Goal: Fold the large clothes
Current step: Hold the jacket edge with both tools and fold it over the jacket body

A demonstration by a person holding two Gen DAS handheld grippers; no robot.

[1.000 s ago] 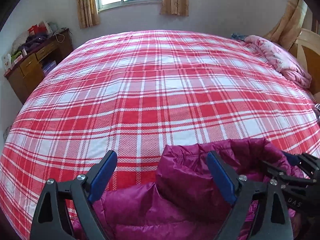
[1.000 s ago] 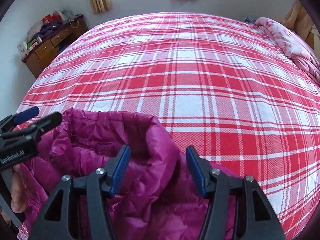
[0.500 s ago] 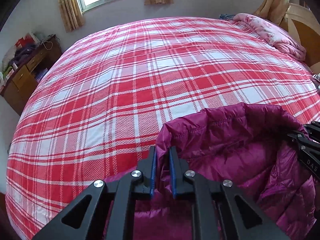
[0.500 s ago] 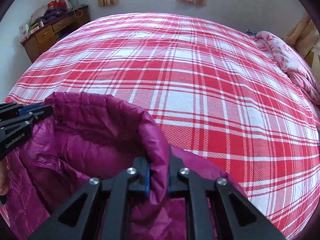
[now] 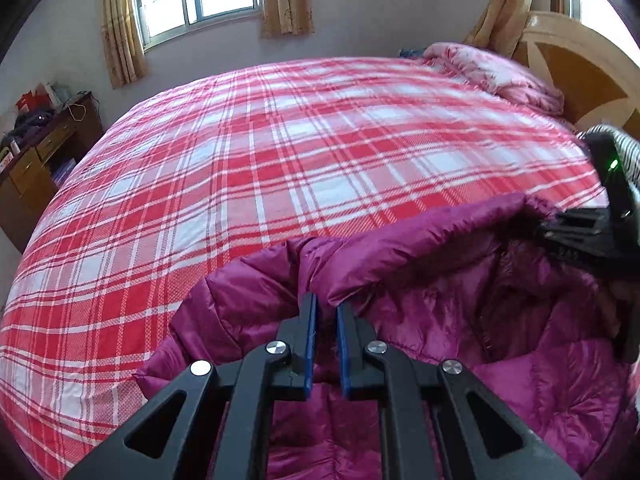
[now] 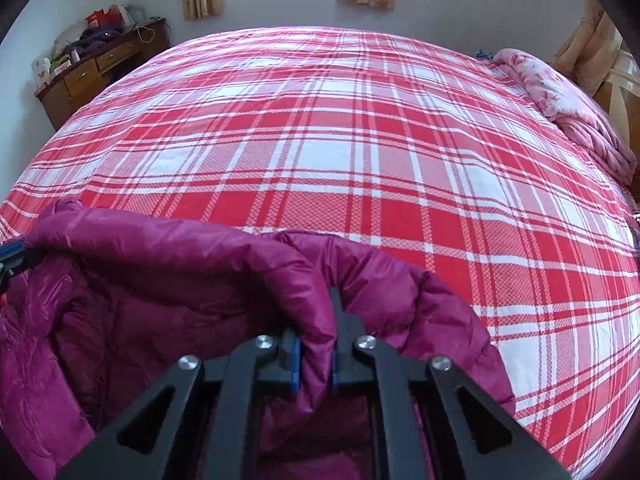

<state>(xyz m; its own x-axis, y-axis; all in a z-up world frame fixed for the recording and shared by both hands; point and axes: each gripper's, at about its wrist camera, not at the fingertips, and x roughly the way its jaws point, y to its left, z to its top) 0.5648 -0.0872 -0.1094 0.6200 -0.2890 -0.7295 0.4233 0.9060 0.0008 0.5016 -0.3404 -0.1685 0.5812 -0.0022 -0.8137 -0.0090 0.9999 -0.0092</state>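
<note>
the left gripper (image 5: 323, 312) and right gripper (image 6: 316, 344) each pinch a fold of the magenta puffer jacket (image 5: 460, 320) along its upper edge, at the near edge of the plaid bed (image 5: 280, 168). to do this well, lift both evenly, keep the edge taut between them, and lay it flat toward the bed's middle.

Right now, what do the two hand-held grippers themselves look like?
Both look alike. The left hand-held gripper has black plastic fingers with triangular cut-outs, silver round screw heads and blue pads on the inner faces. The right hand-held gripper shows the same black frame, silver screws and blue pads. Seen from the left wrist view, its body carries a small green light. No cables show.
</note>
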